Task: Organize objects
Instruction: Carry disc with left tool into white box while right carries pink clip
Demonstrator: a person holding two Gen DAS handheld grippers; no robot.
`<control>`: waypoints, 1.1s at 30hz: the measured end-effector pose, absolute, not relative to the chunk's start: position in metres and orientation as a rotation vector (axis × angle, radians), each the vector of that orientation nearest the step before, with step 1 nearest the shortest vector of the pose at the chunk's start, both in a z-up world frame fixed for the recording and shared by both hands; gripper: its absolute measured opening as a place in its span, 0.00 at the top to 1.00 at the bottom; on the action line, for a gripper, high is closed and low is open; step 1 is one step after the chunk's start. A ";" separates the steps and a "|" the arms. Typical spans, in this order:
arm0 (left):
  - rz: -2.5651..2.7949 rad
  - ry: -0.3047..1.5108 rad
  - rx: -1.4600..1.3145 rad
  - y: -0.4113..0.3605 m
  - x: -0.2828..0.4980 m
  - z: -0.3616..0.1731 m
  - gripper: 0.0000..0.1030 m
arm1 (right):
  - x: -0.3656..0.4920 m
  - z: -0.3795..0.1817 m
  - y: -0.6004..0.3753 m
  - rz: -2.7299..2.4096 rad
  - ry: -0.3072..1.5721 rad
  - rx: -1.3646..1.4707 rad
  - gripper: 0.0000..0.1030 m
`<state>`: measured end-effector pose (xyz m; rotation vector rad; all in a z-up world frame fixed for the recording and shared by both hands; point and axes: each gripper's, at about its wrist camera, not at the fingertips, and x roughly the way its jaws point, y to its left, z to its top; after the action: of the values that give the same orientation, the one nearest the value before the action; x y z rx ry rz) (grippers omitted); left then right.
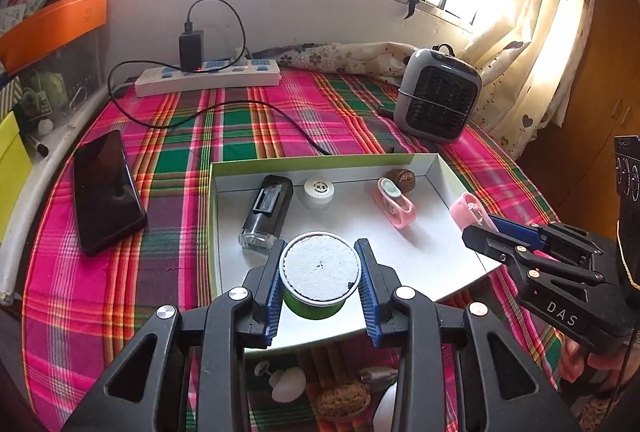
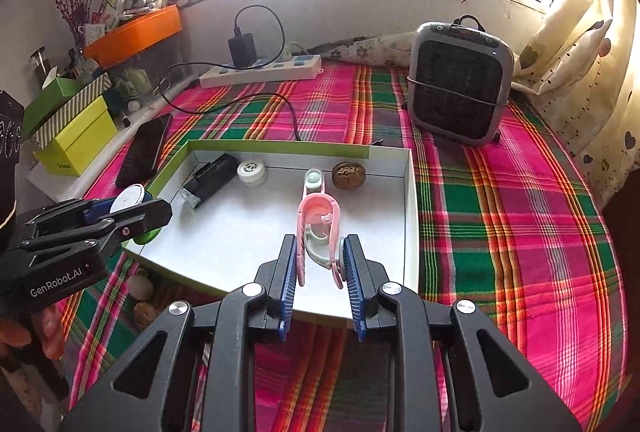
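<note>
Holding a small green tub (image 1: pixel 318 288) with a white foam-covered top, the left gripper (image 1: pixel 320 282) has its blue-padded fingers (image 1: pixel 273 296) clamped on the tub's two sides, above the near edge of a shallow white tray (image 1: pixel 442 168) on a plaid-covered worktop (image 1: pixel 132 296). To the right, the right gripper (image 2: pixel 320 272) has its fingers pressed on the near end of a pink clip (image 2: pixel 320 232), which reaches out ahead of them over the tray floor. Whether either thing rests on the tray or hangs just above it cannot be told.

Farther in, along the tray's far wall, lie a black device (image 1: pixel 266 212), a white cap (image 1: pixel 319 192), a second pink clip (image 1: pixel 394 202) and a walnut (image 1: pixel 403 177). A phone (image 1: pixel 106 192) lies left of the tray; beyond stand a power strip (image 1: pixel 208 76) and a small grey heater (image 1: pixel 440 100).

Risks, as a judgement: the tub's smooth round wall could slip or tip if let go over the tray's edge, and the thin clip, pinched only at its end, could twist free or knock its neighbour.
</note>
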<state>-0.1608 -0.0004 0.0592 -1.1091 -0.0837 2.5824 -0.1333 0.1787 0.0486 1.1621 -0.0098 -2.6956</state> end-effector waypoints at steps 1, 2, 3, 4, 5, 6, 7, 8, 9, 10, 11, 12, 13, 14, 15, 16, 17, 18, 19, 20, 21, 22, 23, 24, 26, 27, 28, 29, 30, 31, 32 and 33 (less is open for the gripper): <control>2.579 -0.087 -1.114 0.001 -0.165 0.058 0.70 | -0.138 0.047 0.180 -2.698 -0.013 1.169 0.77; 2.570 -0.097 -1.119 0.003 -0.171 0.057 0.70 | -0.142 0.046 0.181 -2.698 -0.014 1.173 0.77; 2.567 -0.102 -1.124 0.005 -0.175 0.056 0.70 | -0.146 0.045 0.182 -2.700 -0.016 1.178 0.77; 2.562 -0.101 -1.127 0.006 -0.179 0.055 0.70 | -0.150 0.044 0.183 -2.701 -0.018 1.186 0.77; 2.557 -0.096 -1.133 0.009 -0.183 0.054 0.70 | -0.154 0.043 0.184 -2.700 -0.021 1.192 0.77; 2.559 -0.085 -1.140 0.011 -0.187 0.053 0.70 | -0.157 0.041 0.185 -2.699 -0.023 1.199 0.77; 2.556 -0.075 -1.144 0.013 -0.190 0.051 0.70 | -0.161 0.040 0.187 -2.699 -0.025 1.206 0.77; 2.548 -0.075 -1.150 0.015 -0.194 0.049 0.70 | -0.164 0.039 0.187 -2.698 -0.025 1.211 0.77; 2.542 -0.080 -1.163 0.016 -0.197 0.047 0.70 | -0.167 0.037 0.188 -2.696 -0.023 1.216 0.77; 2.536 -0.085 -1.179 0.017 -0.201 0.044 0.70 | -0.170 0.035 0.188 -2.694 -0.021 1.224 0.77; 2.536 -0.086 -1.189 0.017 -0.204 0.041 0.70 | -0.174 0.034 0.189 -2.694 -0.021 1.233 0.77; 2.540 -0.080 -1.195 0.019 -0.208 0.040 0.70 | -0.176 0.032 0.189 -2.691 -0.023 1.239 0.77; 2.541 -0.075 -1.201 0.019 -0.211 0.038 0.70 | -0.179 0.030 0.190 -2.687 -0.025 1.244 0.77; 2.542 -0.069 -1.213 0.020 -0.214 0.036 0.70 | -0.181 0.028 0.190 -2.685 -0.024 1.252 0.77; 2.542 -0.063 -1.217 0.022 -0.216 0.034 0.70 | -0.183 0.026 0.190 -2.683 -0.022 1.262 0.77; 2.540 -0.053 -1.217 0.023 -0.218 0.033 0.70 | -0.185 0.024 0.189 -2.678 -0.020 1.267 0.77; 2.540 -0.041 -1.221 0.025 -0.220 0.032 0.70 | -0.186 0.023 0.189 -2.673 -0.018 1.271 0.77; 2.542 -0.037 -1.220 0.025 -0.221 0.032 0.70 | -0.188 0.022 0.189 -2.672 -0.015 1.273 0.77; 2.541 -0.041 -1.216 0.026 -0.222 0.032 0.70 | -0.188 0.021 0.189 -2.671 -0.010 1.274 0.77; 2.540 -0.042 -1.217 0.026 -0.223 0.031 0.70 | -0.190 0.020 0.188 -2.671 -0.009 1.276 0.77; 2.544 -0.034 -1.220 0.027 -0.224 0.031 0.70 | -0.191 0.020 0.189 -2.669 -0.013 1.279 0.77; 2.546 -0.023 -1.222 0.028 -0.225 0.030 0.70 | -0.192 0.019 0.189 -2.668 -0.014 1.280 0.77; 2.545 -0.017 -1.227 0.028 -0.227 0.029 0.70 | -0.193 0.018 0.189 -2.667 -0.012 1.283 0.77; 2.542 -0.018 -1.230 0.029 -0.228 0.028 0.70 | -0.194 0.017 0.189 -2.666 -0.010 1.288 0.77; 2.540 -0.018 -1.238 0.029 -0.229 0.026 0.70 | -0.195 0.016 0.189 -2.664 -0.007 1.292 0.77; 2.541 -0.017 -1.243 0.030 -0.230 0.025 0.70 | -0.196 0.015 0.189 -2.664 -0.005 1.291 0.77; 2.535 -0.021 -1.246 0.030 -0.231 0.023 0.70 | -0.197 0.015 0.188 -2.664 -0.004 1.290 0.77; 2.533 -0.023 -1.248 0.030 -0.231 0.023 0.70 | -0.197 0.015 0.188 -2.665 -0.002 1.290 0.77; 2.534 -0.020 -1.250 0.031 -0.230 0.022 0.70 | -0.198 0.014 0.188 -2.664 0.001 1.291 0.77; 2.533 -0.016 -1.253 0.032 -0.230 0.021 0.70 | -0.198 0.014 0.188 -2.663 0.003 1.291 0.77; 2.527 -0.014 -1.260 0.032 -0.231 0.020 0.70 | -0.198 0.013 0.188 -2.659 0.003 1.293 0.77; 2.527 -0.015 -1.259 0.032 -0.231 0.019 0.70 | -0.199 0.012 0.187 -2.660 0.010 1.295 0.77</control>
<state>-0.2307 0.0323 0.0192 -1.2589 -0.0147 2.5270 -0.1986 0.1871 0.0124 1.2949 0.0098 -2.6598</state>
